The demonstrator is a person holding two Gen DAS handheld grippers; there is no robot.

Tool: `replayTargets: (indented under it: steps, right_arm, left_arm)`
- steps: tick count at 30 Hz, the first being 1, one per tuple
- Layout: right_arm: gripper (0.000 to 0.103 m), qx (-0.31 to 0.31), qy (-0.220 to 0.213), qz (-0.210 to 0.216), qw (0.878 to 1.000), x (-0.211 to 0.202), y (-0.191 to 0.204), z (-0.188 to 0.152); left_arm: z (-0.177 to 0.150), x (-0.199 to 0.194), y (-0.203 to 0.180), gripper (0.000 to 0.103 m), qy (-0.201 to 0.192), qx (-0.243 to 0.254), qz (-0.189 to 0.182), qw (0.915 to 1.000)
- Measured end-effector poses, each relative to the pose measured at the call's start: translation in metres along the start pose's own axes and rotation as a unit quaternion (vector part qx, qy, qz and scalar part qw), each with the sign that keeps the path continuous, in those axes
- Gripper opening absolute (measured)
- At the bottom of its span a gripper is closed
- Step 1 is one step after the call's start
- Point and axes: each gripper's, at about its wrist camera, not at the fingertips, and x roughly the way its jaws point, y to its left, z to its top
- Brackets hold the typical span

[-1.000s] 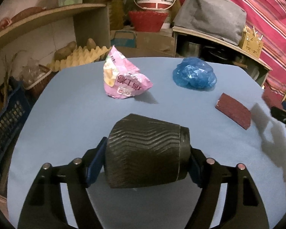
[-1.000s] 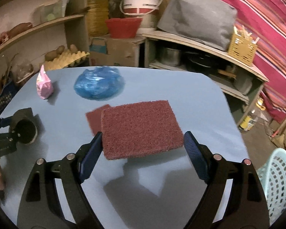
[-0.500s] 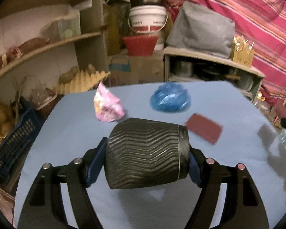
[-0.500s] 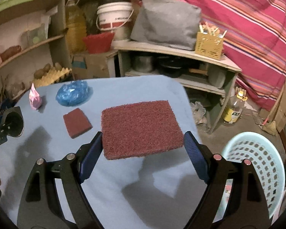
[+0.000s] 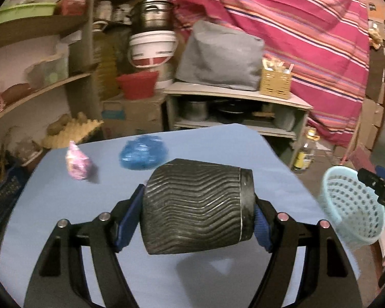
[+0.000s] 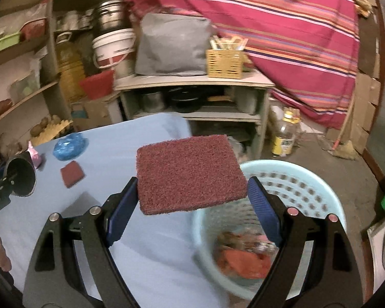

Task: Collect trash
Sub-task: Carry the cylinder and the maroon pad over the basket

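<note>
Right wrist view: my right claw [image 6: 192, 200] clamps a maroon scouring pad [image 6: 188, 173] w/ laundry basket [image 6: 308, 179] at 4 o'clock. My left claw [image 5: 193, 217] grips a ribbed black cup [image 5: 196, 206] sideways.

**A dim, crowded storeroom behind the blue worktop**

The worktop [image 5: 64, 205] is covered in pale blue. Behind it stands a low grey shelf unit [image 6: 192, 97] holding pots, topped by a grey cloth-covered bundle [image 5: 220, 59] and a woven yellow basket [image 6: 224, 61]. A pink striped cloth [image 5: 308, 38] drapes the right wall — curved wooden shelves [image 5: 38, 89] line the left. The floor [image 6: 320, 161] is bare and grey.
</note>
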Motion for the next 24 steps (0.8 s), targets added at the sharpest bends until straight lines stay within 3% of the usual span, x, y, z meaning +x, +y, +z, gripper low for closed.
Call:
replayTargets:
  steps: [11, 17, 24]
  right_arm:
    - [0.083, 0.065, 0.001, -0.046, 0.997, -0.024, -0.108, -0.020]
    - [0.083, 0.073, 0.004, -0.061, 0.995, -0.020, -0.129, -0.024]
    - [0.083, 0.085, 0.011, -0.068, 0.994, 0.001, -0.137, -0.018]
  left_arm:
    - [0.000, 0.014, -0.101, 0.074, 0.006, 0.029, -0.059, 0.9978]
    - [0.002, 0.027, -0.147, 0.074, 0.010, 0.043, -0.081, 0.9958]
    - [0.008, 0.042, -0.176, 0.074, 0.013, 0.060, -0.089, 0.9941]
